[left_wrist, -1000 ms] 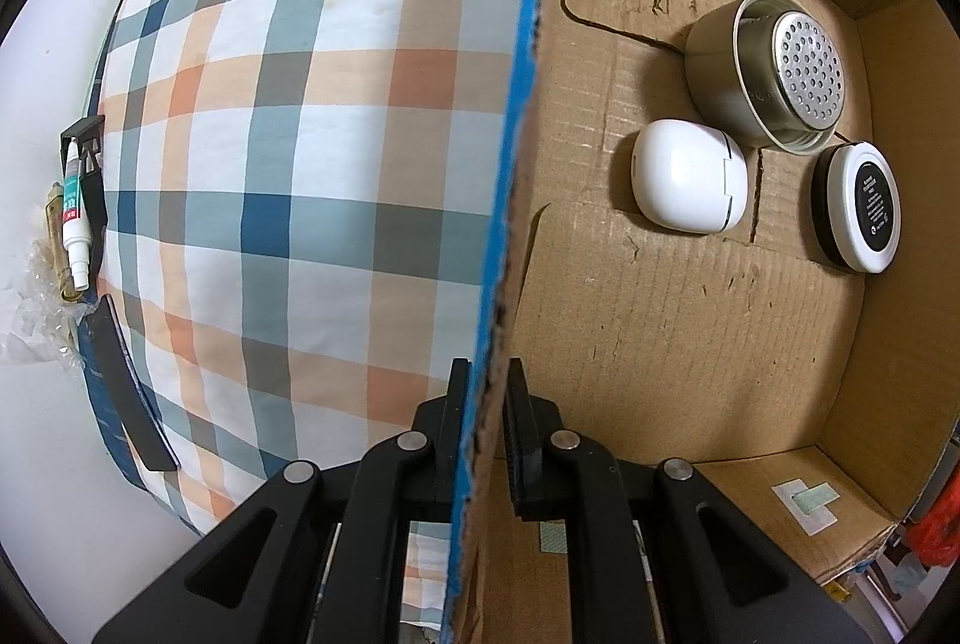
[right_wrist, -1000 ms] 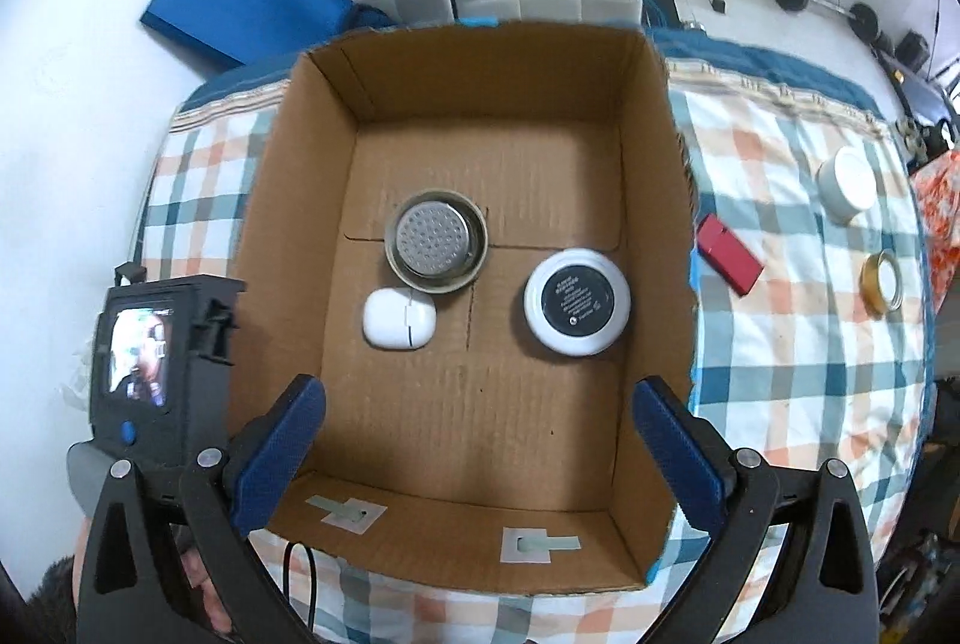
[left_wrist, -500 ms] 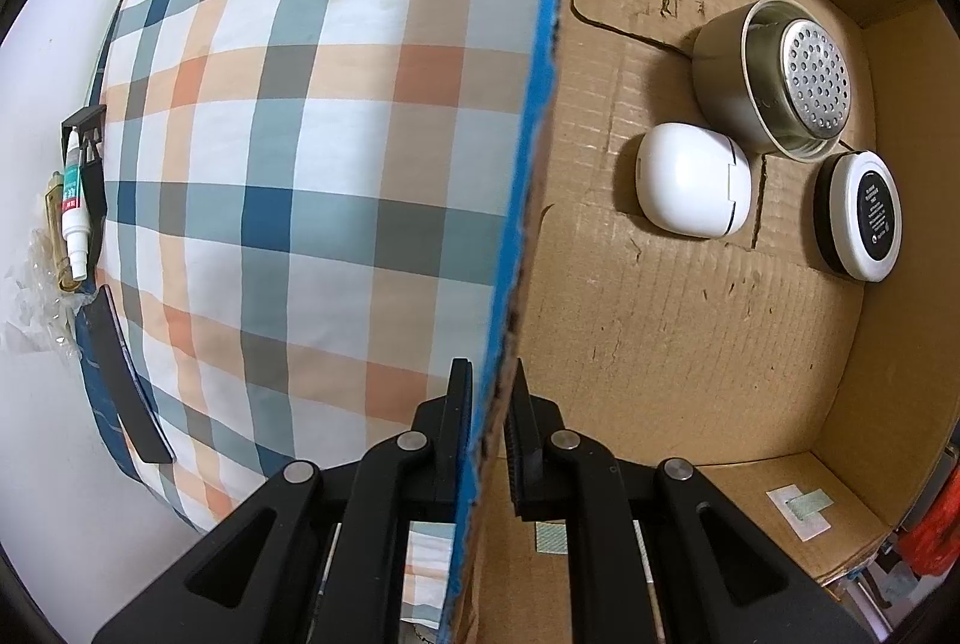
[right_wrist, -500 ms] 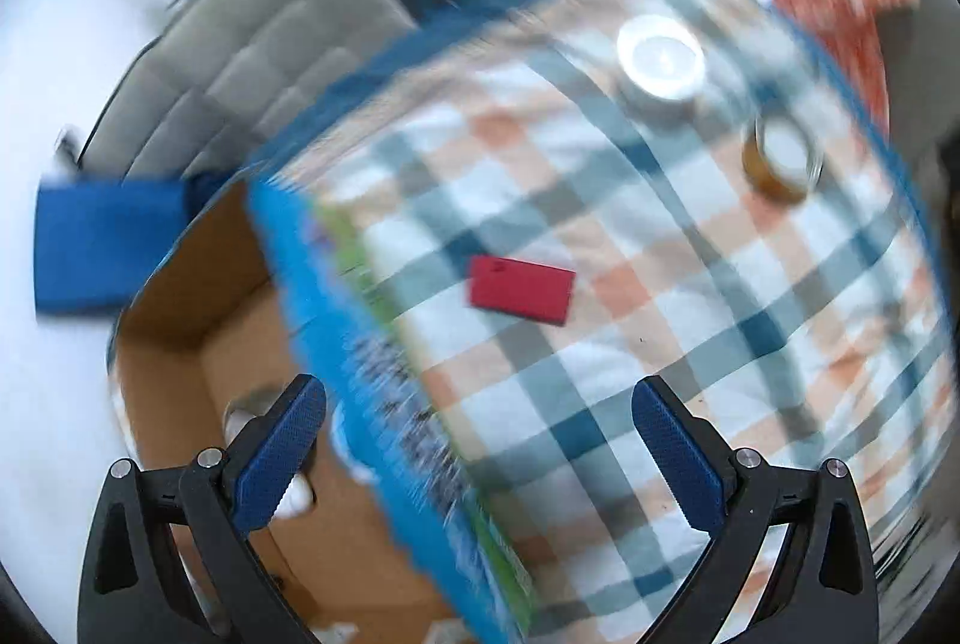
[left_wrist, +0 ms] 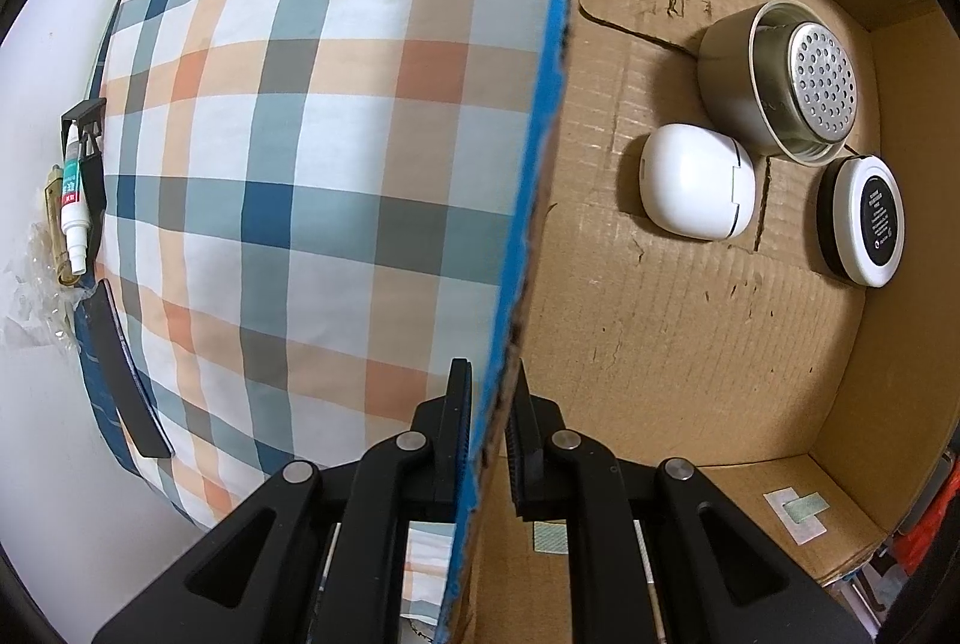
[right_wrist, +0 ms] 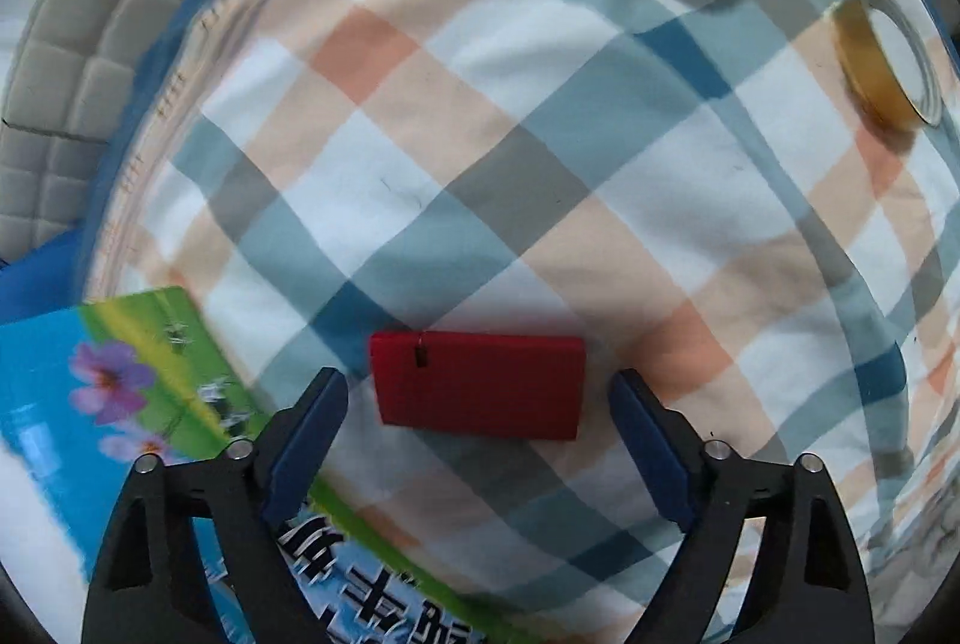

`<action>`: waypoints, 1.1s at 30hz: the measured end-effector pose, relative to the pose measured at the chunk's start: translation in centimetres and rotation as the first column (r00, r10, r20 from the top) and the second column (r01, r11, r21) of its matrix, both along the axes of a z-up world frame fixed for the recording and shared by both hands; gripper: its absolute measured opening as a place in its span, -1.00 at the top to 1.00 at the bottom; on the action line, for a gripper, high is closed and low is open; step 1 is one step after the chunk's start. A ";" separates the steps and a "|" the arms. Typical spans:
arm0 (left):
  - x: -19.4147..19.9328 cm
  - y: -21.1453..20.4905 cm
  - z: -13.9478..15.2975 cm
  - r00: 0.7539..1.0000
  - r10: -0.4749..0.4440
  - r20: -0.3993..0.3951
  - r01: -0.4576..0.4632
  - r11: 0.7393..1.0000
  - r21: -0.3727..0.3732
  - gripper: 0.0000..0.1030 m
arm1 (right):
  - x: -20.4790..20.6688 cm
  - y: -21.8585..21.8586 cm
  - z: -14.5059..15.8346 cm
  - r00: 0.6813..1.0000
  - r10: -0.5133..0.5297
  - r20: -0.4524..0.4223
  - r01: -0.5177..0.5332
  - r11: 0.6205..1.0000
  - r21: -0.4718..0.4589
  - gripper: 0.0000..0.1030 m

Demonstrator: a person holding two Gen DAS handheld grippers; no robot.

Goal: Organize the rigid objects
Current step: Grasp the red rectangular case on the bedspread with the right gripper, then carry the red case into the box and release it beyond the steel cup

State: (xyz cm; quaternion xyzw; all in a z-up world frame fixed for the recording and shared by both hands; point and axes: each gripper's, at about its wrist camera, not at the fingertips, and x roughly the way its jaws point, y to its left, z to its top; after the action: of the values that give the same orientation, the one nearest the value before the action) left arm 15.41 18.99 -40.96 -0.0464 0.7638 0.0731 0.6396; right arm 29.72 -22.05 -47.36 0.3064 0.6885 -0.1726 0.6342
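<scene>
One red block (right_wrist: 477, 385) lies flat on the checked cloth (right_wrist: 540, 176), long axis crosswise between our right gripper's (right_wrist: 478, 425) spread jaws, which have just been closing, pads clear; our left gripper (left_wrist: 489, 434) pinches the box wall (left_wrist: 528, 224).

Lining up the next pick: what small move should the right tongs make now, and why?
Probably close a little further on the red case. It lies flat on the checked cloth between the right tongs, whose jaws have just been closing but stand clear of both its ends. The left tongs pinch the cardboard box wall, steadying it.
</scene>
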 end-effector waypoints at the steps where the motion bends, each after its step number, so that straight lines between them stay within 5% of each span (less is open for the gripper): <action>1: 0.0 0.0 0.0 1.000 0.000 0.000 0.000 1.000 0.001 0.84 | 0.2 0.3 0.0 1.000 0.012 -0.007 -0.012 1.000 -0.022 -0.73; 5: -0.1 0.0 -0.1 1.000 -0.003 0.001 0.003 1.000 0.003 0.84 | 1.0 1.5 0.5 0.997 0.067 -0.029 -0.070 0.992 -0.106 -0.41; 11: -0.1 -0.1 -0.2 1.000 -0.002 0.003 0.002 1.000 0.003 0.84 | 0.6 3.8 2.0 0.973 0.232 -0.021 -0.232 0.956 -0.179 -0.39; 18: -0.4 -0.1 -0.2 1.000 -0.004 0.009 0.004 1.000 -0.004 0.84 | -1.4 6.5 8.3 0.940 0.321 0.114 -0.294 0.934 -0.201 -0.39; 25: -0.5 0.4 -0.1 1.000 -0.006 0.014 0.006 0.999 -0.035 0.85 | -3.7 9.2 15.7 0.874 0.400 0.276 -0.368 0.916 -0.161 -0.39; 33: -0.4 1.0 0.0 1.000 -0.004 0.016 0.005 0.999 -0.044 0.87 | -6.1 13.9 19.6 0.794 0.494 0.355 -0.485 0.866 -0.121 -0.39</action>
State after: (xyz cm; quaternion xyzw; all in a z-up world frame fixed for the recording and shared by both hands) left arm 14.99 19.96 -40.91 -0.0593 0.7601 0.0547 0.6448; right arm 23.64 -8.19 -27.78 0.1375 0.6081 0.0507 0.7802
